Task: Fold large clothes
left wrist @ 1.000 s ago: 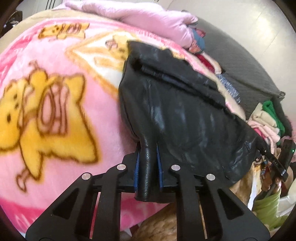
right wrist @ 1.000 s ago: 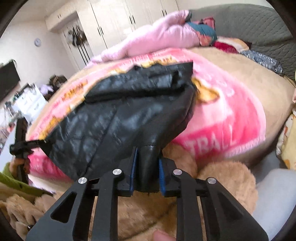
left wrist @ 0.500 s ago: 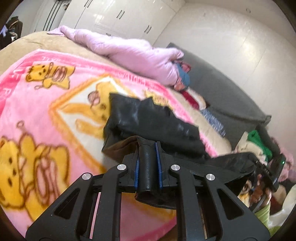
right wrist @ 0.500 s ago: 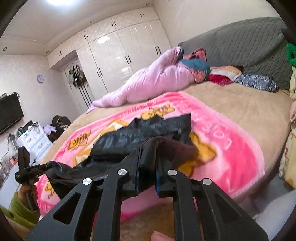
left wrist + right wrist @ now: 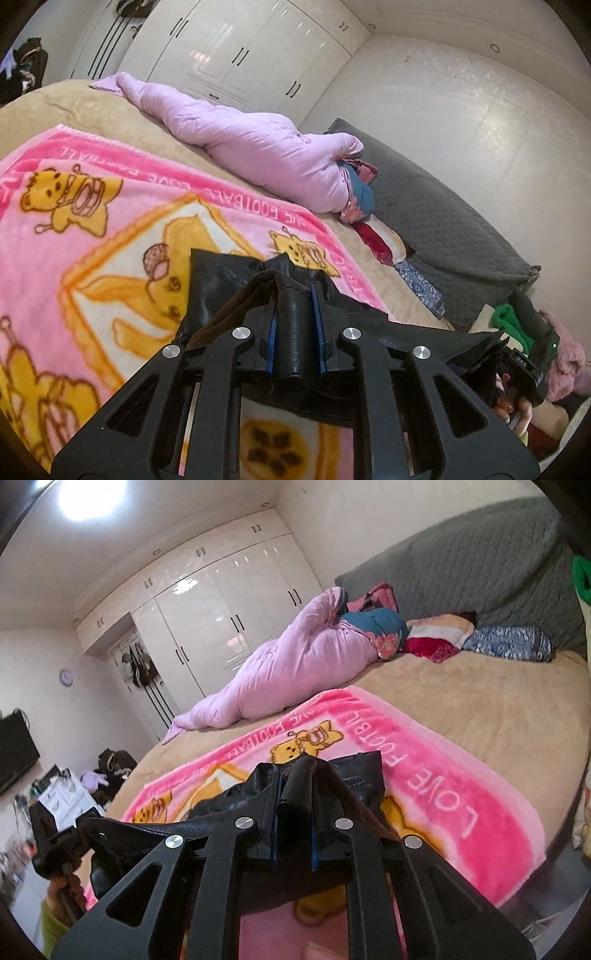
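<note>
Both grippers, left (image 5: 295,334) and right (image 5: 295,814), pinch the black jacket's (image 5: 221,280) near edge in their fingers, lifted above the pink blanket (image 5: 92,240). Next, probably carry it far to fold.

Left wrist view: sits just behind its own left gripper (image 5: 295,332) at lower centre, looking slightly down across the pink blanket (image 5: 74,240) toward the white wardrobe (image 5: 229,55) at the top, grey headboard (image 5: 443,221) at right. Right wrist view: same close seat behind the right gripper (image 5: 293,812), facing the same bed, headboard at upper right. Both share blanket, lilac duvet (image 5: 288,672), wardrobe, and the black garment (image 5: 221,280) low in frame.
</note>
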Available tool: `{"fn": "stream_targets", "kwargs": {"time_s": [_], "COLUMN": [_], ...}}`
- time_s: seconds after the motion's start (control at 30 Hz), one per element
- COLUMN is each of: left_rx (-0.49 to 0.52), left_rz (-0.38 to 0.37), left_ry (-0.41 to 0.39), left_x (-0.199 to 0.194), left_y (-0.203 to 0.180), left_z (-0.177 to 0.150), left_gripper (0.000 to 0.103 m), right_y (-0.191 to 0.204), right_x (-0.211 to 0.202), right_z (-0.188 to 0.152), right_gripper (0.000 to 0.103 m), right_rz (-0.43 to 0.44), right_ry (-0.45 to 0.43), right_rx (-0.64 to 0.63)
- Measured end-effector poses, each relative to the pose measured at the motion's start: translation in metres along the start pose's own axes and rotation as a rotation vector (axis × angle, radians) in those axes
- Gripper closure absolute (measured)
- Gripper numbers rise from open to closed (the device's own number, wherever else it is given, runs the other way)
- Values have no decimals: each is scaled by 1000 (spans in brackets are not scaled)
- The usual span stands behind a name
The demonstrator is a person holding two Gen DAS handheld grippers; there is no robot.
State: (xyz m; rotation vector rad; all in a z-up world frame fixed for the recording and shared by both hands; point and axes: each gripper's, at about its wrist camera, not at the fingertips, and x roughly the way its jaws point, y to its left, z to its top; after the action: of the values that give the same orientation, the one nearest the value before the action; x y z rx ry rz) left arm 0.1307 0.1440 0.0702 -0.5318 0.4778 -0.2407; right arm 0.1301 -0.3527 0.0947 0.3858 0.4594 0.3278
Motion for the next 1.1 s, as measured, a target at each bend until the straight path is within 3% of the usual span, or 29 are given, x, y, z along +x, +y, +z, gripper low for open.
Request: {"fn": "stream_targets", "kwargs": {"time_s": [0.4, 0.9, 1.1], "left_rx": [-29, -40, -37], "left_rz": [44, 156, 207], "left_ry": [15, 45, 35], "left_x": [50, 110, 121], "left_y": [8, 29, 39], "left_z": [30, 27, 26], "left_gripper": [92, 88, 82], "right_y": [-16, -42, -59], "right_x": [51, 141, 171], "right_z": [27, 30, 22], "right_gripper": [92, 91, 90], "right_rz": [-40, -186, -221], "right_ry": [46, 154, 199], "right_rx": [78, 90, 116]}}
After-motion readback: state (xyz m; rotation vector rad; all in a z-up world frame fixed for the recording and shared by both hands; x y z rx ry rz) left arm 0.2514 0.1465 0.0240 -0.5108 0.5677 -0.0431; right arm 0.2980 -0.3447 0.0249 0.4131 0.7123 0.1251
